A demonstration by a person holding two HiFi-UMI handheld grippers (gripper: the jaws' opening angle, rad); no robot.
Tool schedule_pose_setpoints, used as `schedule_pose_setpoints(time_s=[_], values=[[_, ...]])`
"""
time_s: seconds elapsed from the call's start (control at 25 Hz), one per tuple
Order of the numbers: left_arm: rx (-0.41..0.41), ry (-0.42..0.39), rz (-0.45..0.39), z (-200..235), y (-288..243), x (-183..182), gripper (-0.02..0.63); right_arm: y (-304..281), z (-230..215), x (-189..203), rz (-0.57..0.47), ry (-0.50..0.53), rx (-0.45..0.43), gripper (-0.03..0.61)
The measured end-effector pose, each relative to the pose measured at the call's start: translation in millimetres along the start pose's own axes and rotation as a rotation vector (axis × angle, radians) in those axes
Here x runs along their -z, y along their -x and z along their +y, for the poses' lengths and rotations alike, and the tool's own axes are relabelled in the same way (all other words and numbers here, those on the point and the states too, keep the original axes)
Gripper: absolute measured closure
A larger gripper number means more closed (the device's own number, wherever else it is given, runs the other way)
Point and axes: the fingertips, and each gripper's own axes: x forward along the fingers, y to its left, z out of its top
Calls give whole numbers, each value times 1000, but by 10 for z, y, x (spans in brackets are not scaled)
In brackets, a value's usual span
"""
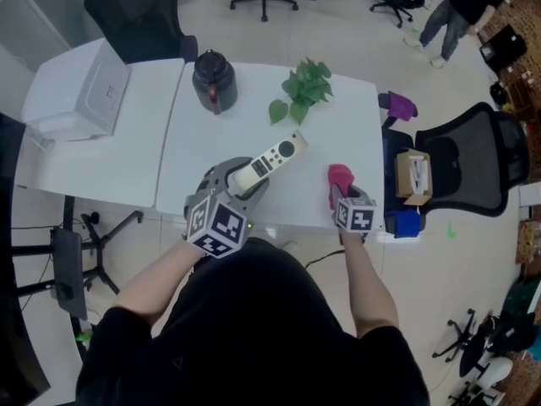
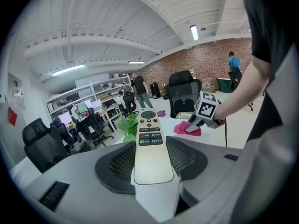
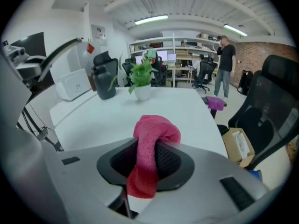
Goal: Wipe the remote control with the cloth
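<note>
A cream remote control (image 1: 269,161) with dark buttons is held above the white table (image 1: 338,117), and my left gripper (image 1: 239,184) is shut on its near end. In the left gripper view the remote (image 2: 150,146) runs straight out between the jaws, buttons up. My right gripper (image 1: 342,194) is shut on a pink cloth (image 1: 339,179) near the table's front right edge. Seen from the right gripper view, the cloth (image 3: 150,153) is pinched between the jaws, bunched in front and hanging down behind. The two grippers are apart, the remote left of the cloth.
A dark kettle-like pot (image 1: 213,79) and a green potted plant (image 1: 303,89) stand at the back of the table. A white box (image 1: 80,91) sits on the adjoining table at left. A black office chair (image 1: 478,159) with a cardboard box (image 1: 414,176) stands right.
</note>
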Motion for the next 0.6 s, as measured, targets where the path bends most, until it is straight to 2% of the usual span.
schedule_pose_setpoints(time_s=[0.16, 0.36, 0.48, 0.6], values=[[-17, -38, -5, 63, -35, -39, 405, 642, 394, -667, -206, 86, -75, 474], [-32, -100, -6, 116, -91, -95, 405, 1489, 1176, -1430, -426, 282, -219, 474], [-43, -145, -6, 148, -112, -144, 405, 1763, 1686, -1651, -475, 430, -333, 474], [-49, -189, -11, 146, -121, -211, 405, 1819, 2083, -1707, -453, 543, -418, 474]])
